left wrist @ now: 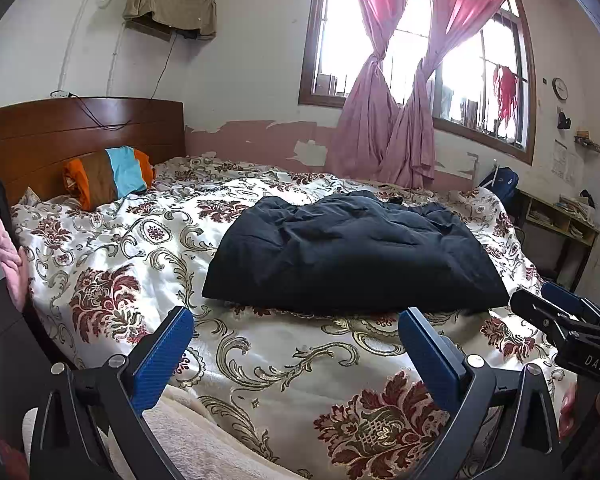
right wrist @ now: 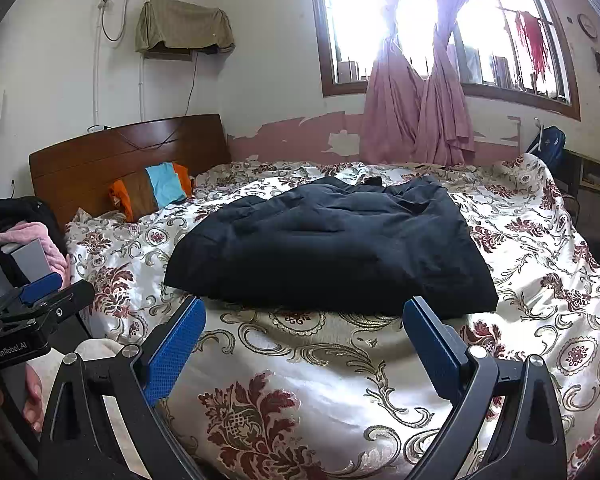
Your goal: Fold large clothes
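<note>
A dark navy garment [left wrist: 352, 252] lies bunched and roughly folded on the floral bedspread [left wrist: 112, 248]; it also fills the middle of the right wrist view [right wrist: 332, 248]. My left gripper [left wrist: 296, 320] hovers open just short of its near edge, blue pads wide apart, nothing between them. My right gripper [right wrist: 304, 310] is open in the same way, just before the garment's near hem. Each gripper shows in the other's view: the right one [left wrist: 556, 312] at the right edge, the left one [right wrist: 40, 296] at the left edge. Both are held low over the bed's near side.
A striped orange, brown and blue pillow [left wrist: 108, 176] leans on the wooden headboard [left wrist: 80, 128]. Pink curtains [left wrist: 384, 132] hang at the window behind the bed. A low shelf unit [left wrist: 560, 220] stands at the far right. Pink and black clothes [right wrist: 24, 224] pile up at the left.
</note>
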{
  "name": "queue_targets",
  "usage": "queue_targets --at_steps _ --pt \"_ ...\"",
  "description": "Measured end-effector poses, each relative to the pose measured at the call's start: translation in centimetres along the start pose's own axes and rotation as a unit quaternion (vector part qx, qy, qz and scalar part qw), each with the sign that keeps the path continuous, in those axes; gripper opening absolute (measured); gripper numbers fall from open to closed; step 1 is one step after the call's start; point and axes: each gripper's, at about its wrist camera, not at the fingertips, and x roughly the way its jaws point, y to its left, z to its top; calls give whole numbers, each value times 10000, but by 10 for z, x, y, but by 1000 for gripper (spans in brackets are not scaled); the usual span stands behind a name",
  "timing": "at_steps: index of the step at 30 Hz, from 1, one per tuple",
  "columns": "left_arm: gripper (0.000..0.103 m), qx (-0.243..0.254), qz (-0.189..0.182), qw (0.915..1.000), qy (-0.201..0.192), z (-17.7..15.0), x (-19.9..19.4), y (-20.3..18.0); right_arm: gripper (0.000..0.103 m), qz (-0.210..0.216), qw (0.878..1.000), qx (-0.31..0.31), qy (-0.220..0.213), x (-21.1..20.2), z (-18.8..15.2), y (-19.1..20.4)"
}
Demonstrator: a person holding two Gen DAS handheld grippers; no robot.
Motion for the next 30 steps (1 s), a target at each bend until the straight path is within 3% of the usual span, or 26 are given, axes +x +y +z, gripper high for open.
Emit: queue_targets --at_steps 11,17,30 --pt "103 67 -162 9998 118 -4 4 -3 97 -3 10000 34 36 1 -3 0" --pt "103 164 282 9994 94 -4 3 -6 97 -2 10000 35 50 1 -3 -2" --pt "103 167 26 9998 89 -2 2 -3 97 -41 9999 80 123 2 -5 1"
